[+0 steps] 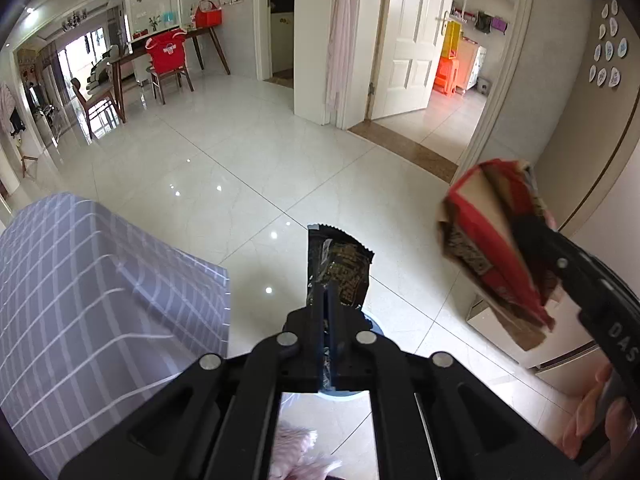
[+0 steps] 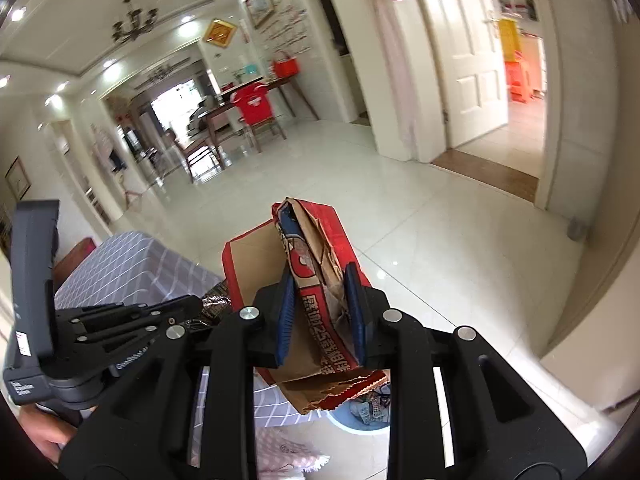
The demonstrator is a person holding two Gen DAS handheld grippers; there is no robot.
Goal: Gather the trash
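Observation:
My left gripper (image 1: pixel 326 292) is shut on a dark snack wrapper (image 1: pixel 340 270), held upright above the floor. My right gripper (image 2: pixel 322 280) is shut on a crushed red and brown paper box (image 2: pixel 310 256). In the left wrist view the red box (image 1: pixel 492 236) and the right gripper (image 1: pixel 532 236) that holds it are at the right. In the right wrist view the left gripper (image 2: pixel 192 304) is at the lower left with the dark wrapper (image 2: pixel 216 302) at its tip. A light blue bin rim (image 2: pixel 360 426) with trash inside shows below the red box.
A table with a grey checked cloth (image 1: pixel 92 292) stands at the left. A white box (image 1: pixel 496 320) sits on the floor by the right wall. Glossy white tile floor (image 1: pixel 240 168) stretches ahead to a dining table and chairs (image 1: pixel 168 60) and open doors (image 1: pixel 412 36).

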